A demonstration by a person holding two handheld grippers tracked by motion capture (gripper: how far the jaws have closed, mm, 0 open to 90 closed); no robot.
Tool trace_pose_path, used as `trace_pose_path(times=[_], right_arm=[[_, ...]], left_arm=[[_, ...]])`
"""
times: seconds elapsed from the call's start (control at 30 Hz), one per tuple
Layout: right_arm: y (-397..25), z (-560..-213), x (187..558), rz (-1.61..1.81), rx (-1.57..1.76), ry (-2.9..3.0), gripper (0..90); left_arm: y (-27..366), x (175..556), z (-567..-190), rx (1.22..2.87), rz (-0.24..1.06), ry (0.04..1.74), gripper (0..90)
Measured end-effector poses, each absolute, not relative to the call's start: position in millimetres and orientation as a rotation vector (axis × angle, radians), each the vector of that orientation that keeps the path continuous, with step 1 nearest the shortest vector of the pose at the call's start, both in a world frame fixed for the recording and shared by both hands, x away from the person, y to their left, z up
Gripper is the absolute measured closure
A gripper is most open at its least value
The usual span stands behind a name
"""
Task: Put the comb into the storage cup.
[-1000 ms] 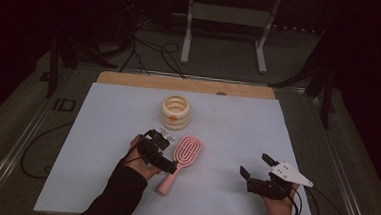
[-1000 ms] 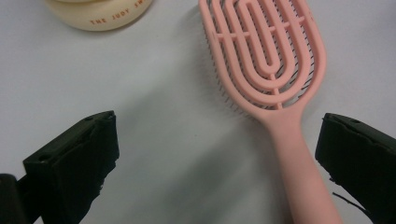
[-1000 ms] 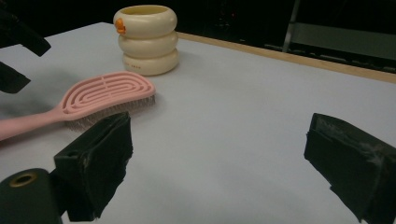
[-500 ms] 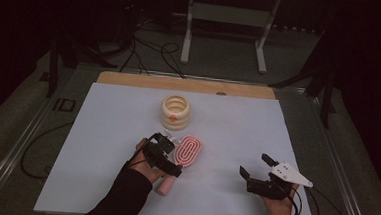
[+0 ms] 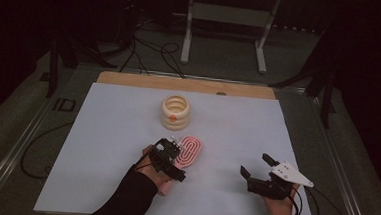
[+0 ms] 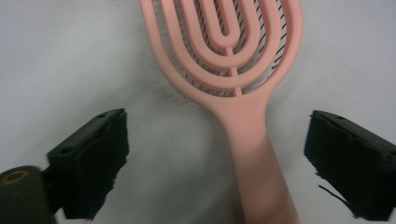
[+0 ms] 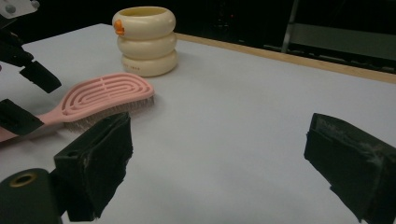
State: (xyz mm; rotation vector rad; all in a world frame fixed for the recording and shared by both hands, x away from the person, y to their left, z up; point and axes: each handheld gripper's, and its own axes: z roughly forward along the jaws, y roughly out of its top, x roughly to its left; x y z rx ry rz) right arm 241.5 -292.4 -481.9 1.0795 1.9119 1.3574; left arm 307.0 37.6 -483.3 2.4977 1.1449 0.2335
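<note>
A pink vented hairbrush (image 5: 189, 152) lies bristles down on the white table sheet, its handle pointing toward the person. My left gripper (image 5: 168, 158) hangs over that handle and is open. In the left gripper view the brush neck (image 6: 243, 112) runs between the two jaws, nearer the right one, with a gap on each side of the left gripper (image 6: 215, 140). My right gripper (image 5: 255, 165) is open and empty at the front right. The right gripper view shows the right gripper (image 7: 219, 140), the brush (image 7: 109, 93) and the left gripper (image 7: 30, 98) at far left.
A cream ribbed ring-stack cup (image 5: 175, 112) with an orange mark stands behind the brush, seen too as the cup (image 7: 144, 39). The white sheet (image 5: 277, 123) has a wooden strip (image 5: 180, 83) along its far edge. Cables and a metal stand lie on the floor beyond.
My left gripper has slid right and toward the person, from beside the brush to over its handle. The brush and my right gripper have stayed put.
</note>
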Motion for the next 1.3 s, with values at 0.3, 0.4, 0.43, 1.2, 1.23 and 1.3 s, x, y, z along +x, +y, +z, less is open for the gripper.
trace_pose_path(times=[0.3,0.4,0.43,1.2,1.23,1.3], right_arm=[[-293,-482,241,1.354,1.079,1.914,7.5],[-293,-482,241,1.355,1.080,1.911,7.5],[-293,-482,241,1.355,1.082,1.910,7.5],[-293,-482,242,1.349,1.086,1.916,7.5],[-293,-482,242,1.349,1.086,1.916,7.5],[-293,-483,242,1.340,1.087,1.923,7.5]], left_arm=[[37,309,-487,2.510,0.196,1.205,25.3],[38,313,-488,2.496,0.146,1.241,40.3],[38,314,-489,2.490,0.131,1.245,42.2],[31,333,-490,2.586,0.088,1.212,68.0],[31,333,-490,2.586,0.088,1.212,68.0],[34,337,-490,2.569,0.033,1.227,67.9]])
